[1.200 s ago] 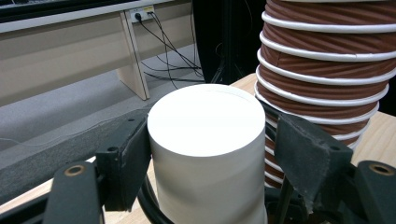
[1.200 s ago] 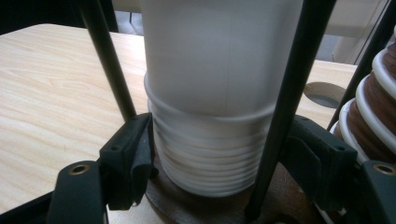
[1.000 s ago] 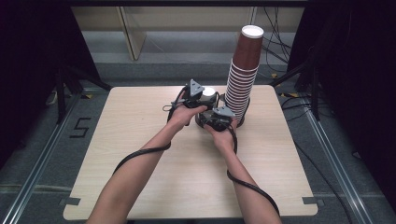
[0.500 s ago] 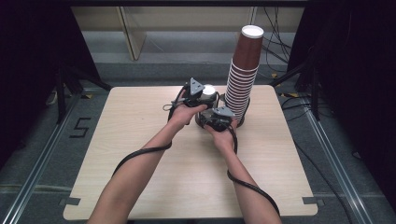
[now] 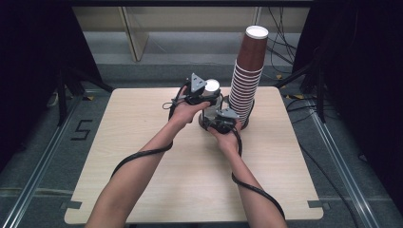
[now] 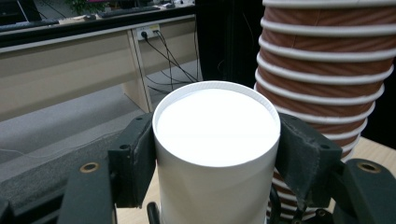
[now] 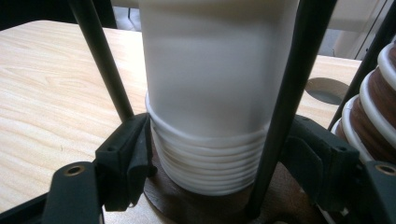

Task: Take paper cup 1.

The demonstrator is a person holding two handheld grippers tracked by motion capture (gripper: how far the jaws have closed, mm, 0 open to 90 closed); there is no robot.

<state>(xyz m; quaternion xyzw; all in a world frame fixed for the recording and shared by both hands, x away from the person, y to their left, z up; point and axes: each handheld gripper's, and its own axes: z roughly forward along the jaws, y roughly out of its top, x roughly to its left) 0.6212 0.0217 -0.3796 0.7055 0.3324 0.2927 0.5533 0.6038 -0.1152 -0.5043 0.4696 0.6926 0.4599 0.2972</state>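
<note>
Unchanged since the earlier high-view frames: both hands and grippers in the same places beside the cup tower, nothing visibly shifted. High view: pale wooden table (image 5: 142,142); tall stack of brown paper cups (image 5: 247,80) upside down at the far right of centre, white base of the topmost cup uppermost; stack of white cups (image 5: 212,86) just left of it, also upside down, standing inside a holder of thin black rods. Left gripper (image 5: 202,95) held at the top of the white stack, grey three-cornered plate facing up; right gripper (image 5: 219,122) lower, at the foot of the same stack, close against the brown tower; cables trailing back along both forearms. Left gripper view: jaws moderately apart, pressed against opposite sides of the topmost white cup (image 6: 217,140), just below its flat white base; grip closed on that cup. Brown stack (image 6: 327,70) immediately to the right, ribbed with white rims; desk fronts and wall socket in the background. Right gripper view: jaws spread on either side of the bunched white rims (image 7: 205,158) at the bottom of the white stack; left pad touching the rims, right pad behind a black rod (image 7: 285,102), contact there not discernible. Dark round base (image 7: 196,203) under the stack; brown cup rims (image 7: 373,116) at right edge; round hole in the tabletop (image 7: 325,90) beyond.
</note>
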